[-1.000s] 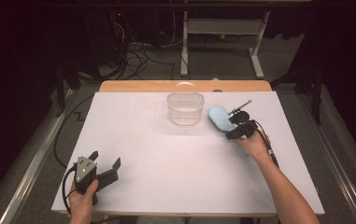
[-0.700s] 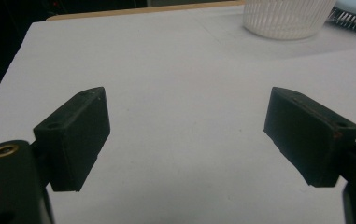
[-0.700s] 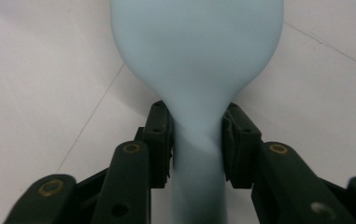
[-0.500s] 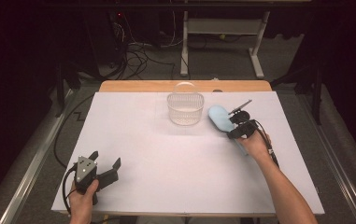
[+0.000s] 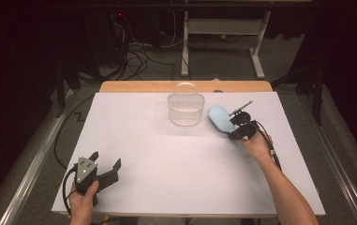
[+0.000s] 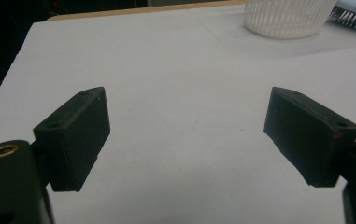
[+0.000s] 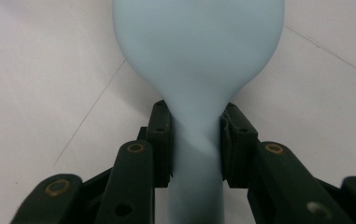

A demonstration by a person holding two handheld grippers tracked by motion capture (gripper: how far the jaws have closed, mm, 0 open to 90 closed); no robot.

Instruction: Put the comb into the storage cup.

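Here, each line starts from the brush and works outward.

Brush: a pale blue brush (image 5: pixel 221 118) lies on the white table (image 5: pixel 176 173), just right of the basket (image 5: pixel 186 109) and apart from it; in the right gripper view its broad head (image 7: pixel 199 42) spreads above a narrow neck.
Bristles: in the left gripper view, dark bristles (image 6: pixel 353 19) show just right of the basket (image 6: pixel 288 16), under a pale blue edge.
Right gripper: the right gripper (image 5: pixel 238 125) sits at the handle end of the brush, right of and nearer than the basket; its jaws are pressed against the neck (image 7: pixel 196 140) from both sides, pinching it.
Right hand: the hand (image 5: pixel 256 145) holds that gripper from the person's side, forearm running toward the near right edge.
Basket: white, ribbed, with a clear arched handle, standing upright near the far edge of the table.
Left gripper: the left gripper (image 5: pixel 105 165) is well apart from the basket, near the front left corner; its jaws are spread wide with bare table between them (image 6: pixel 185 126).
Left hand: the hand (image 5: pixel 83 199) grips it from below at the table's edge.
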